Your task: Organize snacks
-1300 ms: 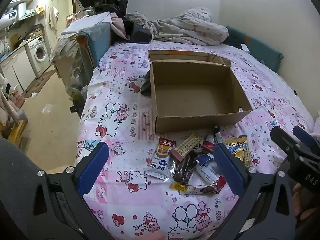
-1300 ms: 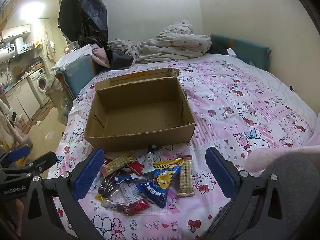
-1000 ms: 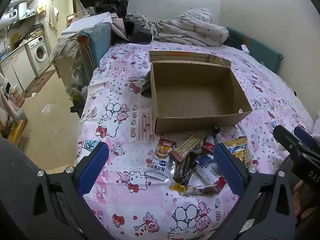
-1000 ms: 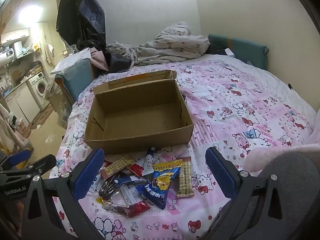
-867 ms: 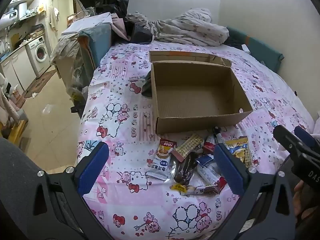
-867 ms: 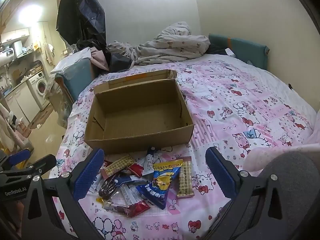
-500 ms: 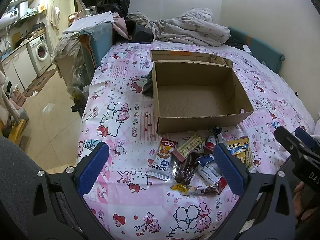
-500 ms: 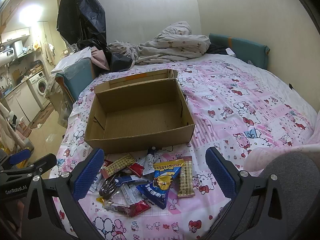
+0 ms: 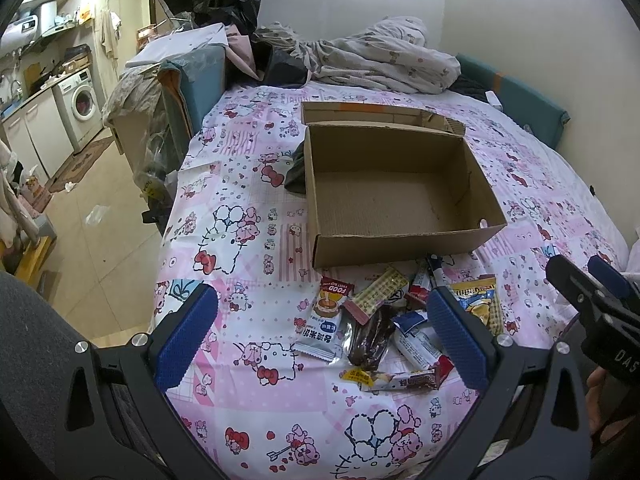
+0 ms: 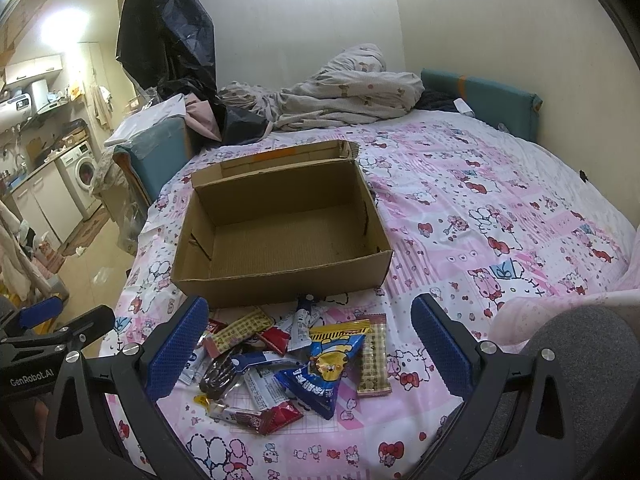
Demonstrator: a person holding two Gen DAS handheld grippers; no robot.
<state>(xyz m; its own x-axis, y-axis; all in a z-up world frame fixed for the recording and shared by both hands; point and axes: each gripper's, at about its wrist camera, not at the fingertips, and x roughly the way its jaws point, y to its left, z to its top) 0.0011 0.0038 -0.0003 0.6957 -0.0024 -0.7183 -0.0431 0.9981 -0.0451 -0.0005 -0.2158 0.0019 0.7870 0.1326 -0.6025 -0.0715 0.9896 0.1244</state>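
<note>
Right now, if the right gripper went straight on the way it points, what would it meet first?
Probably the snack pile lying between its open jaws, short of the empty cardboard box; depth is hard to judge.

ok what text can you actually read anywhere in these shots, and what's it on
"FOOD" on the red-topped snack packet at the pile's left edge.
"GenRobot.AI" on the left gripper body, in the right wrist view.
"DAS", cut off by the frame edge, on the right gripper body, in the left wrist view.
Large characters on the silver-blue sachet and the blue cartoon bag: visible, not legible.
Other wrappers: print too small to read.
</note>
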